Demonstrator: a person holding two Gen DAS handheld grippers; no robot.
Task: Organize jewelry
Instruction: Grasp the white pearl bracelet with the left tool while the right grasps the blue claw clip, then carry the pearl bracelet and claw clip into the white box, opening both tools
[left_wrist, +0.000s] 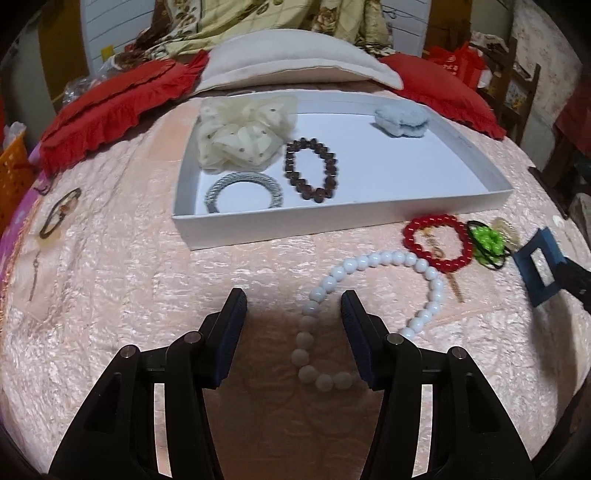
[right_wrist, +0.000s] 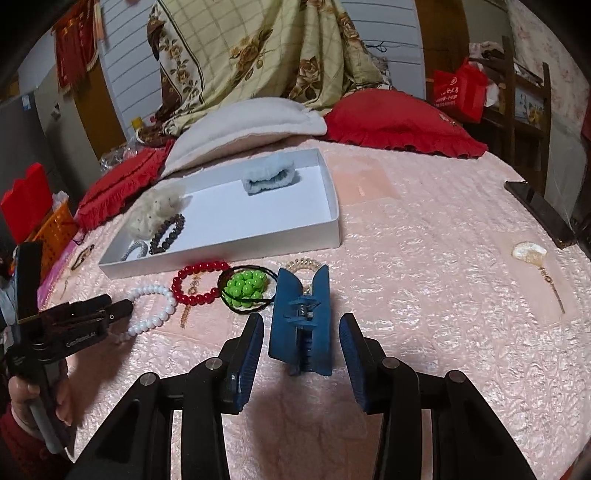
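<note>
A white tray (left_wrist: 258, 230) on the pink bedspread holds a cream scrunchie (left_wrist: 240, 134), a dark bead bracelet (left_wrist: 311, 170), a silver bangle (left_wrist: 243, 192) and a light blue scrunchie (left_wrist: 400, 120). My left gripper (left_wrist: 293, 308) is open, its jaws on either side of a white bead bracelet (left_wrist: 369, 295). My right gripper (right_wrist: 301, 328) is open around a blue claw hair clip (right_wrist: 301, 325), not closed on it. A red bead bracelet (right_wrist: 201, 282) and a green bead hair tie (right_wrist: 245, 286) lie in front of the tray (right_wrist: 221, 253).
Red pillows (left_wrist: 110, 107) and a white pillow (left_wrist: 295, 59) lie behind the tray. A brown bracelet (left_wrist: 59, 216) and a thin chain (left_wrist: 35, 275) lie at the left. A shell pendant (right_wrist: 530, 254) and a dark phone (right_wrist: 539, 212) lie at the right. An orange basket (left_wrist: 11, 177) stands off the bed.
</note>
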